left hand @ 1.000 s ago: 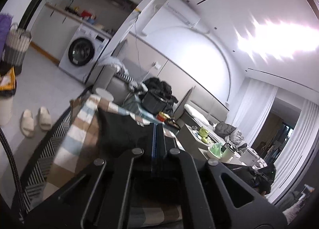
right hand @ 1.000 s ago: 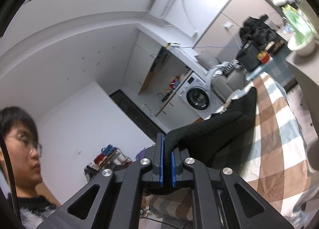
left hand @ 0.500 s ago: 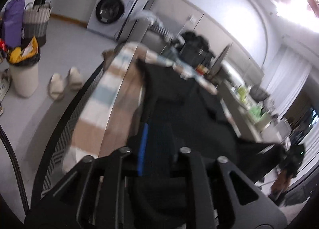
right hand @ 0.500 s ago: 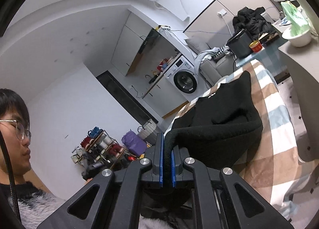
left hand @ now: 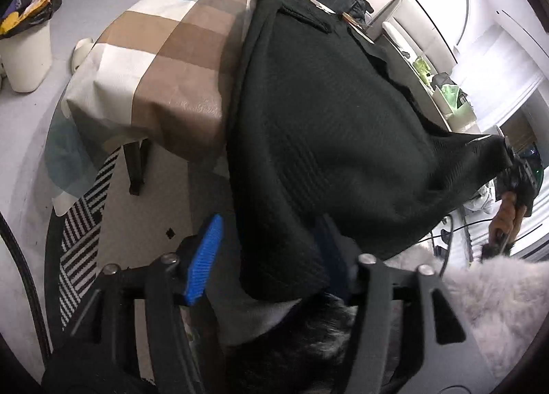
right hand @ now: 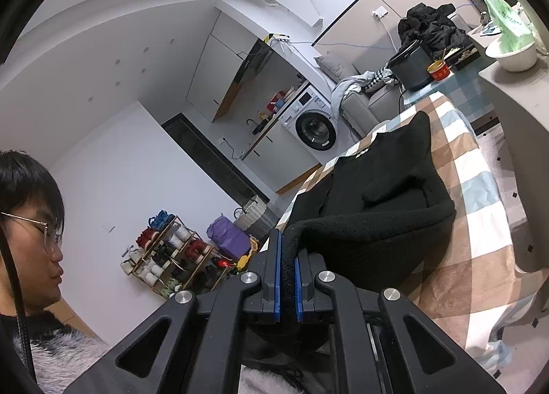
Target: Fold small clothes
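Observation:
A black knit garment (left hand: 326, 112) lies along the checked tablecloth (left hand: 171, 50) and hangs off the near table edge. My left gripper (left hand: 267, 256) is open; the garment's corner drapes loose between its blue pads (left hand: 206, 256). My right gripper (right hand: 287, 277) is shut on the garment's other corner (right hand: 370, 208) and holds it up off the table. The right gripper also shows at the far right of the left wrist view (left hand: 514, 174), pulling the cloth taut.
A striped rug (left hand: 79, 222) and a table leg (left hand: 135, 167) lie below. A white bin (left hand: 24, 50) stands at left. A washing machine (right hand: 314, 123), a shoe rack (right hand: 164, 253), a black pot (right hand: 411, 68) and a white bowl (right hand: 514, 54) are around.
My left gripper has opened and let go of the garment corner, tilting down towards the table edge and floor. My right gripper keeps its hold and has dropped a little.

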Motion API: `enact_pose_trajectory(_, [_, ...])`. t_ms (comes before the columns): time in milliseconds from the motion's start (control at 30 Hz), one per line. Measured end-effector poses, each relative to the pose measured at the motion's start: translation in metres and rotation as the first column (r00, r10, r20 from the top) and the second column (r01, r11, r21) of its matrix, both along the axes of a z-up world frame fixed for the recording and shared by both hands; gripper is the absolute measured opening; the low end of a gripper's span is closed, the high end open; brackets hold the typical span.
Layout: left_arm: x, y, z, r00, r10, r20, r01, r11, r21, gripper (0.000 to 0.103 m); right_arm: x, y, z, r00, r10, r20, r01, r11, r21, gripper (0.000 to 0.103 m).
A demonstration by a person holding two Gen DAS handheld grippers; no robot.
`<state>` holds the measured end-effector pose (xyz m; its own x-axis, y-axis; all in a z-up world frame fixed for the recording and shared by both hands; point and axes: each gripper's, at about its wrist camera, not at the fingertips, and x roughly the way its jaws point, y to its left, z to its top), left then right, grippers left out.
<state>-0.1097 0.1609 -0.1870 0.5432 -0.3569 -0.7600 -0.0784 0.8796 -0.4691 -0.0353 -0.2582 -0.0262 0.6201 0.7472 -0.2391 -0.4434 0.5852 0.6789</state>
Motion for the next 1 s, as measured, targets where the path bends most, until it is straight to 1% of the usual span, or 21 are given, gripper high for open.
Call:
enact_pose_trajectory(33, [0.001,0.001,-0.005,1.0,0.003,-0.004,-0.003,1.0,0.002,0.063,0.001,0.002,0.0,1.0,0.005,-0.001,-0.005,1.0,-0.004,0.007])
enact_pose_trajectory(67, [0.003,0.002,-0.009,1.0,0.005,-0.013,-0.005,1.0,-0.007,0.065,0.0,0.003,0.0,1.0,0.008,-0.001,-0.008,1.0,-0.01,0.007])
enact_pose_trajectory(133, [0.008,0.006,-0.021,0.999,0.022,-0.037,-0.024,0.999,-0.034,0.065,-0.001,0.006,0.001,1.0,0.013,0.004,-0.012,1.0,-0.02,0.007])
enact_pose_trajectory(200, [0.015,0.013,-0.027,0.996,0.045,-0.079,-0.051,0.996,-0.072,0.065,0.0,0.007,0.001,1.0,0.013,0.004,-0.013,1.0,-0.021,0.007])
enact_pose_trajectory(233, [0.017,0.016,-0.028,0.996,0.057,-0.073,-0.063,0.994,-0.092,0.065,0.0,0.007,0.001,1.0,0.014,0.006,-0.014,1.0,-0.021,0.007])
enact_pose_trajectory(300, [0.022,0.017,-0.027,0.997,0.057,-0.053,-0.062,0.993,-0.099,0.065,0.0,0.006,0.001,1.0,0.013,0.001,-0.013,1.0,-0.018,0.007])
enact_pose_trajectory(400, [0.035,0.011,-0.028,0.999,0.034,-0.034,-0.037,0.996,-0.084,0.066,0.001,0.006,-0.001,1.0,0.014,-0.001,-0.014,1.0,-0.011,0.007])
enact_pose_trajectory(467, [0.045,0.006,-0.03,0.999,0.016,-0.038,-0.019,0.995,-0.095,0.066,0.002,0.005,-0.003,1.0,0.018,-0.003,-0.018,1.0,-0.007,0.007])
enact_pose_trajectory(567, [0.053,-0.001,-0.031,0.999,-0.023,-0.043,0.017,0.989,-0.146,0.065,0.001,0.004,-0.004,1.0,0.016,-0.006,-0.016,1.0,-0.011,0.007])
enact_pose_trajectory(633, [0.053,-0.007,-0.031,0.995,-0.082,-0.054,0.07,0.979,-0.191,0.065,0.001,0.002,-0.005,1.0,0.012,-0.01,-0.012,1.0,-0.01,0.007])
enact_pose_trajectory(667, [0.051,-0.01,-0.029,0.992,-0.11,-0.055,0.097,0.975,-0.201,0.065,0.001,0.001,-0.006,1.0,0.011,-0.012,-0.011,1.0,-0.007,0.007])
enact_pose_trajectory(733, [0.047,-0.015,-0.026,0.989,-0.139,-0.053,0.127,0.974,-0.186,0.065,0.002,-0.001,-0.008,1.0,0.004,-0.016,-0.004,1.0,-0.006,0.007])
enact_pose_trajectory(767, [0.045,-0.016,-0.022,0.989,-0.142,-0.037,0.132,0.973,-0.191,0.053,0.001,-0.002,-0.009,1.0,0.003,-0.019,-0.003,1.0,-0.004,0.007])
enact_pose_trajectory(800, [0.042,-0.016,-0.019,0.989,-0.146,-0.02,0.139,0.97,-0.201,0.045,0.002,-0.003,-0.011,1.0,-0.001,-0.025,0.001,1.0,-0.003,0.007])
enact_pose_trajectory(867, [0.037,-0.015,-0.011,0.987,-0.161,0.008,0.159,0.969,-0.188,0.009,0.002,-0.005,-0.014,0.999,-0.017,-0.039,0.016,1.0,-0.012,0.007])
enact_pose_trajectory(900, [0.034,-0.015,-0.002,0.986,-0.162,0.038,0.166,0.973,-0.161,0.004,0.003,-0.006,-0.015,0.999,-0.023,-0.042,0.022,1.0,-0.014,0.007])
enact_pose_trajectory(933, [0.031,-0.013,0.005,0.985,-0.157,0.065,0.165,0.974,-0.156,0.003,0.002,-0.006,-0.015,0.999,-0.03,-0.04,0.029,0.999,-0.014,0.007])
enact_pose_trajectory(1000, [0.027,-0.007,0.021,0.982,-0.142,0.122,0.164,0.967,-0.193,0.003,0.003,-0.007,-0.017,0.998,-0.05,-0.037,0.05,0.999,-0.011,0.007])
